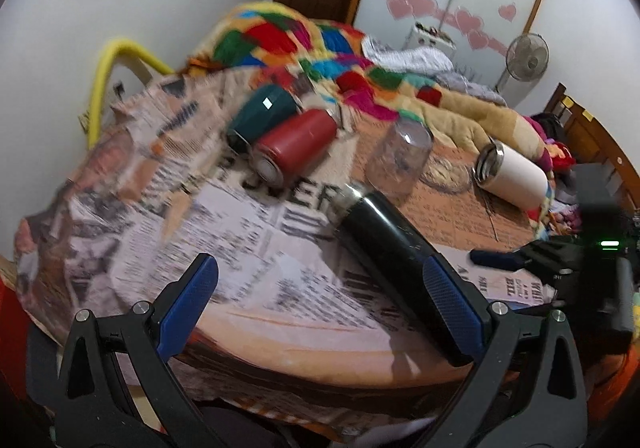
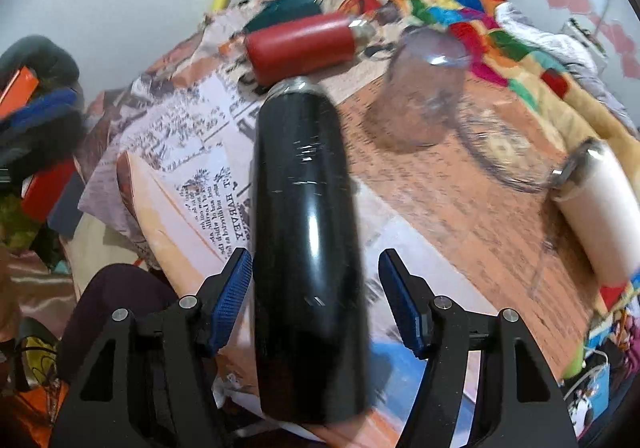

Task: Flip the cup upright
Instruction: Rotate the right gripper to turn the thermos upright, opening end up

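Note:
A black cup (image 2: 306,232) lies on its side on the newspaper-covered table, its steel rim pointing away from me; it also shows in the left wrist view (image 1: 394,244). My right gripper (image 2: 316,304) is open, its blue pads on either side of the black cup's lower body, with small gaps. My left gripper (image 1: 320,308) is open and empty above the table's near edge; its right pad sits beside the black cup. A red cup (image 1: 294,146), a green cup (image 1: 262,116) and a white cup (image 1: 514,174) also lie on their sides. A clear cup (image 1: 400,156) stands mouth down.
The table (image 1: 224,248) is draped in newspaper. A colourful quilt (image 1: 320,52) on a bed lies behind it. A yellow hose (image 1: 106,84) curves at the left wall. A fan (image 1: 526,58) stands at the back right. Clutter (image 2: 36,136) lies left of the table.

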Demonstrator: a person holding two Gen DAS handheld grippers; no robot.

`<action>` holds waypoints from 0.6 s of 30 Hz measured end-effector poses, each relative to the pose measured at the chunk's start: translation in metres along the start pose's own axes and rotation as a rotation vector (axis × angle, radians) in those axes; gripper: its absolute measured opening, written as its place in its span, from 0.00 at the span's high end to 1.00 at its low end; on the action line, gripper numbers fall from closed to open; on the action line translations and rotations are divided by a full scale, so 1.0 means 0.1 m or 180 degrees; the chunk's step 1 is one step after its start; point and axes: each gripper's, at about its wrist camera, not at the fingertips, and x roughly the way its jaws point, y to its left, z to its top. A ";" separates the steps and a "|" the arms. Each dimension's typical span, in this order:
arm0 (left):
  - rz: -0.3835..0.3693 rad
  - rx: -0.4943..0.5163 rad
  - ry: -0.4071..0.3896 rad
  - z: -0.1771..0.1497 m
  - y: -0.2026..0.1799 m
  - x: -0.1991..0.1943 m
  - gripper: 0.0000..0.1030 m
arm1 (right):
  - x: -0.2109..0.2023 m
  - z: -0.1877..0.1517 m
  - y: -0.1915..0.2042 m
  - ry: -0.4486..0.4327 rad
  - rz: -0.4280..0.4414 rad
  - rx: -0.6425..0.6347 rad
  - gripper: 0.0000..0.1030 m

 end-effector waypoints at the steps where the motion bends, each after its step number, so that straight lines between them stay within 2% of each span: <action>1: -0.0062 -0.0029 0.0091 0.00 -0.03 0.07 0.00 | -0.10 -0.04 -0.03 -0.0087 -0.0078 0.0036 0.38; 2: -0.0136 -0.0065 0.0201 -0.01 -0.05 0.16 0.00 | -0.19 -0.06 -0.05 -0.0165 -0.0150 0.0076 0.36; 4: -0.0242 -0.0117 0.0382 -0.03 -0.11 0.31 0.00 | -0.38 -0.14 -0.11 -0.0336 -0.0314 0.0196 0.25; 8: -0.0406 -0.0208 0.0698 -0.06 -0.22 0.58 0.02 | -0.65 -0.29 -0.21 -0.0558 -0.0478 0.0426 0.24; 13: -0.0405 -0.0272 0.0980 -0.07 -0.29 0.81 0.09 | -0.84 -0.48 -0.25 -0.0743 -0.0564 0.0682 0.24; 18: -0.0238 -0.0280 0.1145 -0.05 -0.30 1.00 0.10 | -0.94 -0.62 -0.27 -0.0870 -0.0536 0.0858 0.24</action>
